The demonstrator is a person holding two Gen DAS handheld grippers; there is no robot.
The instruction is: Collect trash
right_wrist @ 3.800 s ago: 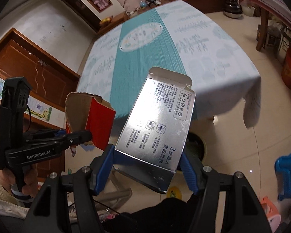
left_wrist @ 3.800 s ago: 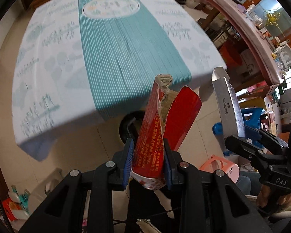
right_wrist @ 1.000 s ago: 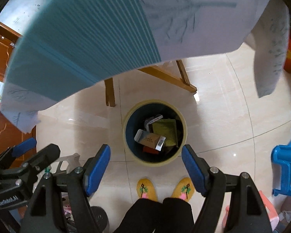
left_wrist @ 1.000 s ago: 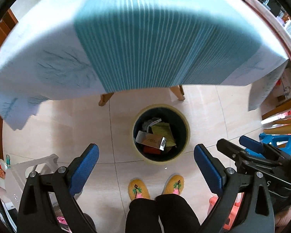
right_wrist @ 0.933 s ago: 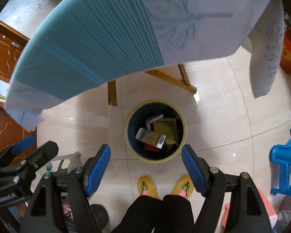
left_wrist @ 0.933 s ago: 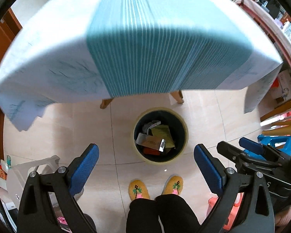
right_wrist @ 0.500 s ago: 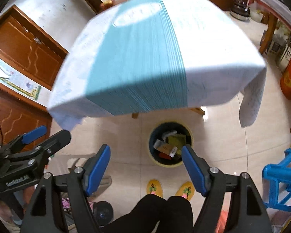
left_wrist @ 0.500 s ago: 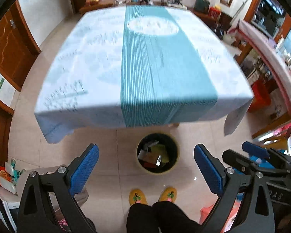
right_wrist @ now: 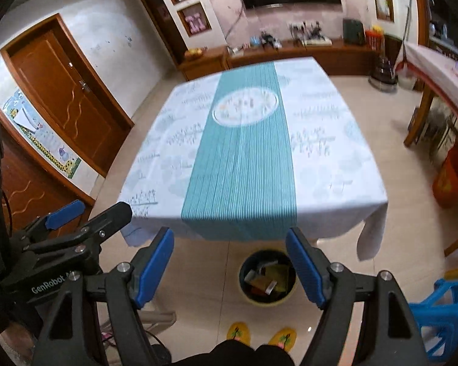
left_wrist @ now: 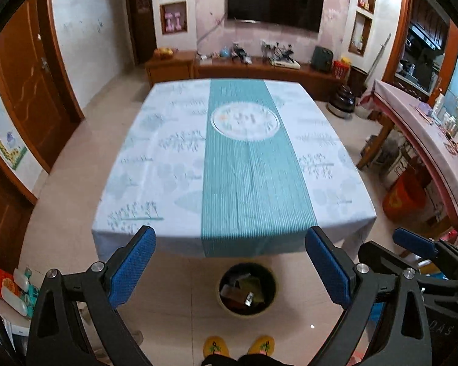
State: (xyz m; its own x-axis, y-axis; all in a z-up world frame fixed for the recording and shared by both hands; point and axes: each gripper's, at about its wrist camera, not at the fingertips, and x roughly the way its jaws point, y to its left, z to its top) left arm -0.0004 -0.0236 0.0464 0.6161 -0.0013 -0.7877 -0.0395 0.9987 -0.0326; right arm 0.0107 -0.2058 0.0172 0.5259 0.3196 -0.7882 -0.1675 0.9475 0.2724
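A round trash bin (left_wrist: 247, 289) stands on the floor just in front of the table's near edge, holding several discarded boxes, among them a silver one and a yellow one. It also shows in the right wrist view (right_wrist: 268, 277). My left gripper (left_wrist: 229, 265) is open wide and empty, held above the floor over the bin. My right gripper (right_wrist: 230, 267) is open wide and empty too. Each gripper shows at the edge of the other's view, the right one (left_wrist: 418, 250) and the left one (right_wrist: 76, 216).
A table (left_wrist: 155, 140) with a white and teal cloth fills the middle; no trash shows on it. Yellow slippers (left_wrist: 216, 346) are on the floor by my feet. A blue plastic stool (right_wrist: 442, 314) stands right, an orange bucket (left_wrist: 403, 198) beyond. A side table (left_wrist: 427, 128) runs along the right.
Both grippers held boxes 3.8 s ago; the boxes now lie in the bin. In the last second both open grippers rose and tilted up from the bin towards the tabletop and room.
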